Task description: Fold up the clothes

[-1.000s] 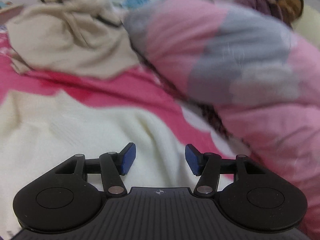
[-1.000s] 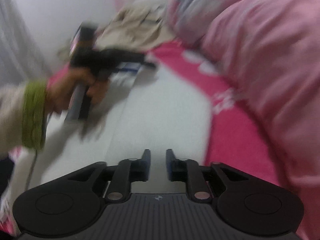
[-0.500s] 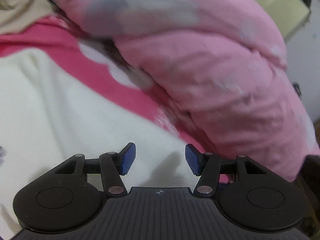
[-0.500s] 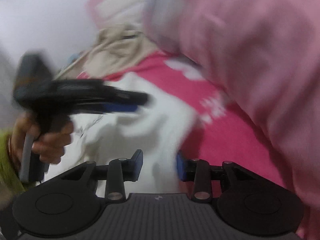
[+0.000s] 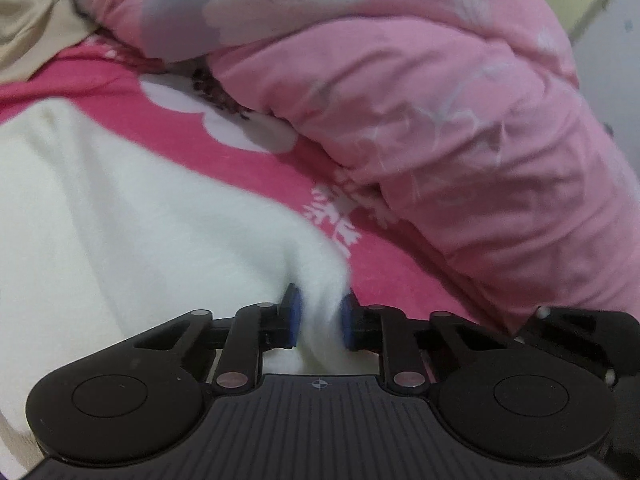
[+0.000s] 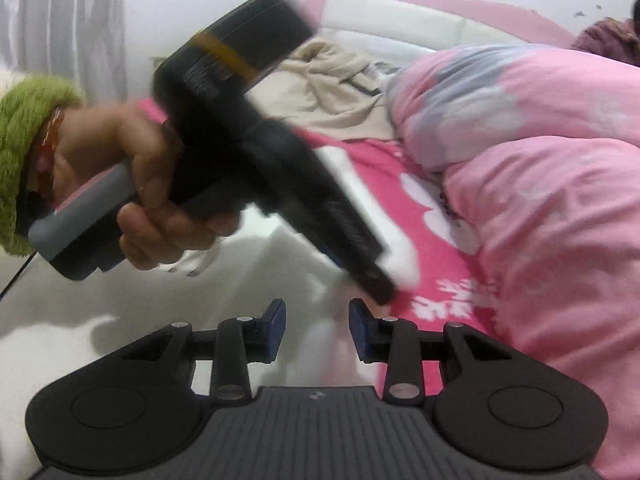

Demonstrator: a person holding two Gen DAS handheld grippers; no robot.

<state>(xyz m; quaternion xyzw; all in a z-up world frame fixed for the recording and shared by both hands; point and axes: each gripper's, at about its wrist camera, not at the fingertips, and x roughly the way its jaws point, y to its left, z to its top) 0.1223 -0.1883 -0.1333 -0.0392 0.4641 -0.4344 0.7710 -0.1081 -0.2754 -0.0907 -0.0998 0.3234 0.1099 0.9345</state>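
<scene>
A cream-white garment [image 5: 140, 240] lies spread on the hot-pink bed sheet [image 5: 400, 272]. My left gripper [image 5: 319, 318] is at the garment's right edge. Its jaws are closing, and both blue pads pinch a raised fold of the white cloth. In the right wrist view a hand [image 6: 132, 168] in a green sleeve holds that left gripper [image 6: 378, 294], tip down at the garment [image 6: 120, 320]. My right gripper [image 6: 317, 328] stands just in front of it, open. Blurred white cloth lies under and between its pads, and they do not press on it.
A bulky pink and grey duvet [image 5: 440, 120] fills the right side of the bed, close to both grippers. A crumpled beige garment [image 6: 320, 88] lies farther back near the white headboard [image 6: 400, 20]. A person [image 6: 612, 40] sits at the far right.
My left gripper swung right along the white garment to its edge, and its jaws closed on a fold. The right wrist view rolled, and the left gripper now sits close ahead of the right one.
</scene>
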